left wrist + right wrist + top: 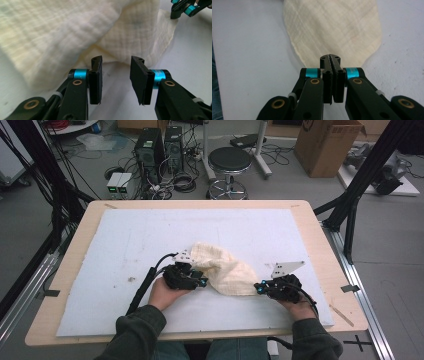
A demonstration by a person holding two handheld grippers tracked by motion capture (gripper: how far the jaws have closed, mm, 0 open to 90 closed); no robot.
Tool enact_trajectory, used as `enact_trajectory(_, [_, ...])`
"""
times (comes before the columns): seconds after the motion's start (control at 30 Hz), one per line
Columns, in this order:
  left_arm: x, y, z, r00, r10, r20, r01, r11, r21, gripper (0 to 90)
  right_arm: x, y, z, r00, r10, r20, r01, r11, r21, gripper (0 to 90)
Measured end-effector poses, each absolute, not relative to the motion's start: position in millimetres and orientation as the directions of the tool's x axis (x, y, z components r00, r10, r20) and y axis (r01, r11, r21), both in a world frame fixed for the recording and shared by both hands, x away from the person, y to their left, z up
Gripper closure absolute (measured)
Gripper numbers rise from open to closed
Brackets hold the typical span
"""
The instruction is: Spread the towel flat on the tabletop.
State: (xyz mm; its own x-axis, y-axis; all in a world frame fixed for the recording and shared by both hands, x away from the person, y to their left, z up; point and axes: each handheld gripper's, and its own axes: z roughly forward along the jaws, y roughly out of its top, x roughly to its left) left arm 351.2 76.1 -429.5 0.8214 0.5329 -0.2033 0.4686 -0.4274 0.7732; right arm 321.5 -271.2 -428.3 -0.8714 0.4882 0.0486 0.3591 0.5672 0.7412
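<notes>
Right gripper (333,58): jaws pressed together, pinching the near edge of the cloth (332,27). Whether one layer or several sit in that pinch: hidden by the jaws. Left gripper (116,62): jaws spread, nothing between them, tips just short of a bulging fold of the cloth (75,30).

Cloth (222,267): cream, crinkled weave, lying rumpled near the middle of the white mat (125,240) on the table (320,232), between both grippers. Judged light, soft and limp, no stiffness; likely to sag and trail when lifted, not fragile, not slippery thanks to the textured weave. Best hold: an edge or corner, thin enough for the jaws; the thick bunched fold ahead of the left gripper likely to slip or gather extra layers.

Hard to make out: corners and hems, buried in the folds; true shape and size of the cloth; underside. Far part soft and blurred in the left gripper view.
</notes>
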Motion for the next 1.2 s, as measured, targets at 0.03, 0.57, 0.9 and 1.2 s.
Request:
enact_trajectory(0.03, [353.4, 72.9, -430.7, 0.818, 0.541, -0.196, 0.469, -0.430, 0.772, 61.5, 321.7, -270.1, -428.5, -0.872, 0.487, 0.050, 0.359, 0.567, 0.741, 89.0])
enact_trajectory(0.57, [367.3, 64.9, -439.2, 0.830, 0.539, -0.145, 0.453, -0.499, 0.739, 87.4, 328.7, -274.0, -433.4, -0.857, 0.514, 0.037, 0.375, 0.573, 0.729, 89.0])
enact_trajectory(0.9, [366.2, 68.4, -430.4, 0.830, 0.518, -0.208, 0.460, -0.424, 0.780, 87.8, 329.9, -253.3, -434.5, -0.888, 0.455, 0.068, 0.344, 0.559, 0.754, 59.2])
enact_trajectory(1.2, [373.9, 63.2, -427.7, 0.815, 0.533, -0.228, 0.479, -0.397, 0.783, 82.0, 339.8, -247.9, -440.0, -0.898, 0.436, 0.062, 0.344, 0.607, 0.717, 88.1])
